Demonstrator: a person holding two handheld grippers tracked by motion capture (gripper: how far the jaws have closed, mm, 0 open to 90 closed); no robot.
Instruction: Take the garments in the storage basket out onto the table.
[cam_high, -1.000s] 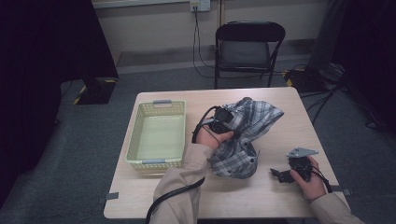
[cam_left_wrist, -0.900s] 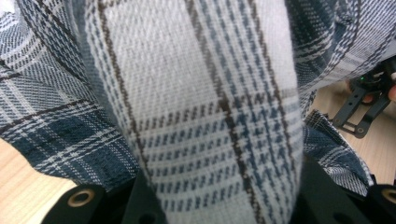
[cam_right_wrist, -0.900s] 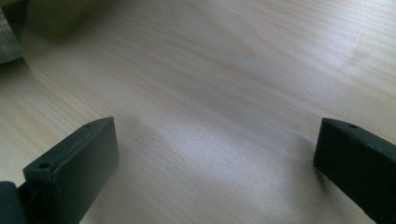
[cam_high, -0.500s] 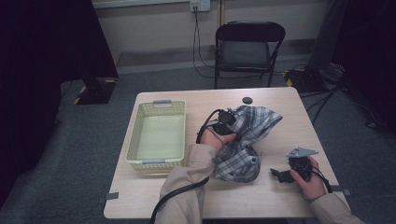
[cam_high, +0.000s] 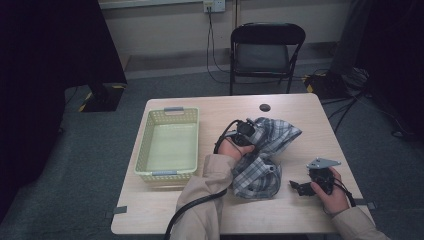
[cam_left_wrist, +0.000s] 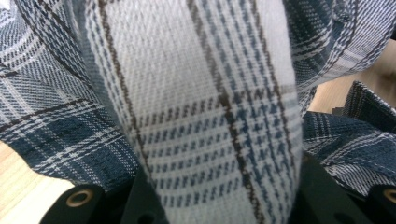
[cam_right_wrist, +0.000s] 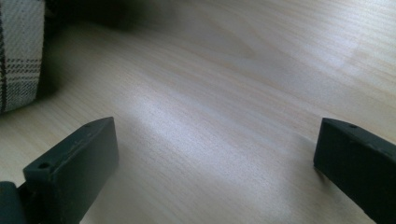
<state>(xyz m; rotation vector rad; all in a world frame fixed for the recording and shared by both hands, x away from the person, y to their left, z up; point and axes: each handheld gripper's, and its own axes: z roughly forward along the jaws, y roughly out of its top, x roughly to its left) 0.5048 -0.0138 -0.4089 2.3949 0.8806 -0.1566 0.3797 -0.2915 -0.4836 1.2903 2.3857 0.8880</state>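
High view: my left gripper (cam_high: 248, 131), pinching the plaid cloth (cam_high: 265, 155), has sunk tableward, bunching it for folding, while my right gripper (cam_high: 305, 187) rests spread, empty.

Table (cam_high: 165, 212): basket (cam_high: 144, 150) on left half, cloth (cam_high: 270, 145) heaped at centre, just right of basket. Left gripper (cam_high: 246, 131) sits at cloth's far-left edge, w/ cloth bunched betw. its jaws (seen close in left gripper view (cam_left_wrist: 205, 116)). Right gripper (cam_high: 300, 187) near-right, resting on tabletop, apart from cloth. Small disc (cam_high: 265, 107) near far edge, beyond cloth. Chair (cam_high: 266, 52) behind table, on floor.
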